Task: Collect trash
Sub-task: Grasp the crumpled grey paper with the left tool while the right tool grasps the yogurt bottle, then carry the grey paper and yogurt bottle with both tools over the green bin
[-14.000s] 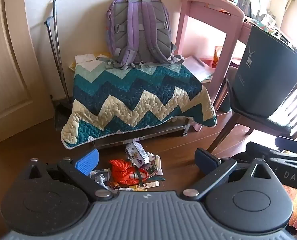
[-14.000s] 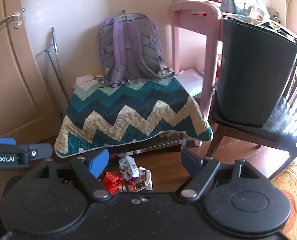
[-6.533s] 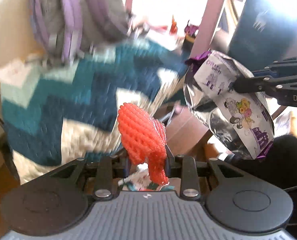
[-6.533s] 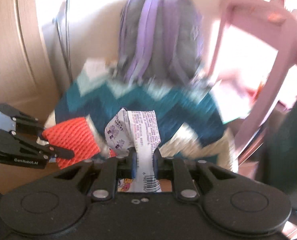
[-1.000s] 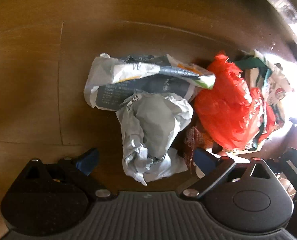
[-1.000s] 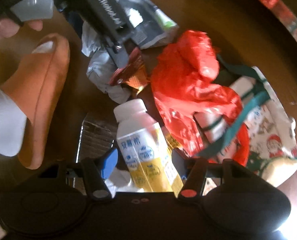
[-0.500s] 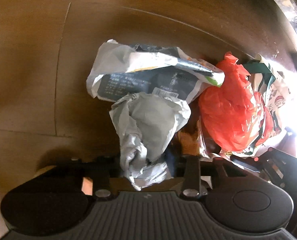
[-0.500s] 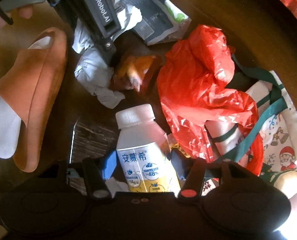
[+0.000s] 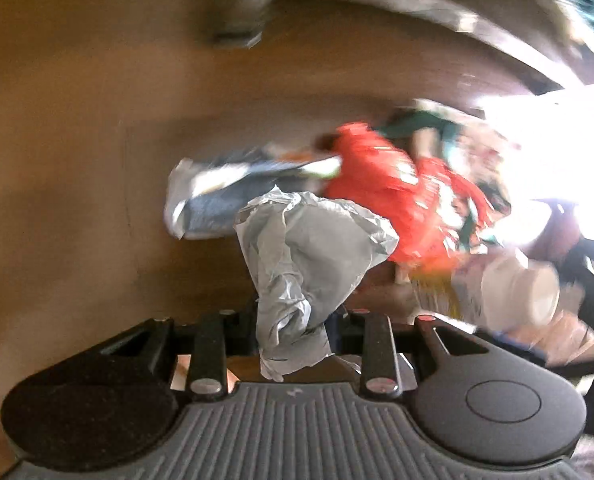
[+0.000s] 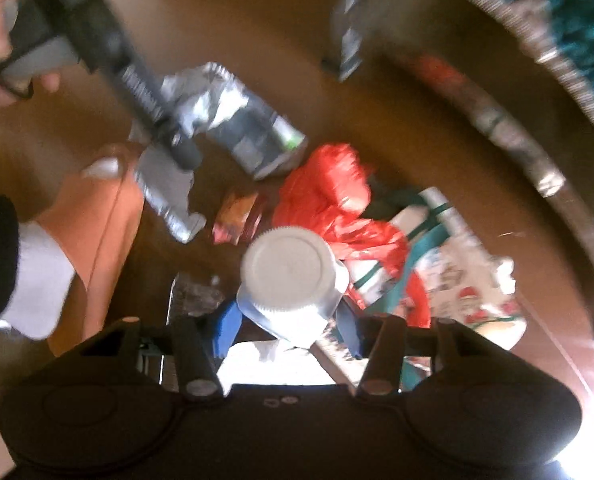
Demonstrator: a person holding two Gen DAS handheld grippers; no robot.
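Observation:
My left gripper (image 9: 293,330) is shut on a crumpled grey paper wad (image 9: 309,256) and holds it above the wooden floor; the wad also shows in the right wrist view (image 10: 169,188). My right gripper (image 10: 287,326) is shut on a white-capped milk bottle (image 10: 289,270), tilted cap-forward; the bottle also shows in the left wrist view (image 9: 517,292). On the floor lie a red plastic bag (image 10: 337,204), a grey snack pouch (image 10: 253,132), a small orange wrapper (image 10: 237,218) and a Christmas-print bag (image 10: 469,300). Both views are blurred.
A person's foot in an orange slipper (image 10: 97,240) stands left of the trash pile. A low bench edge with the teal quilt (image 10: 569,16) curves along the upper right. The bench's leg (image 10: 349,28) stands behind the trash.
My left gripper has lifted the grey paper wad off the floor. My right gripper has closed on the milk bottle and raised it, tipping its cap toward the camera.

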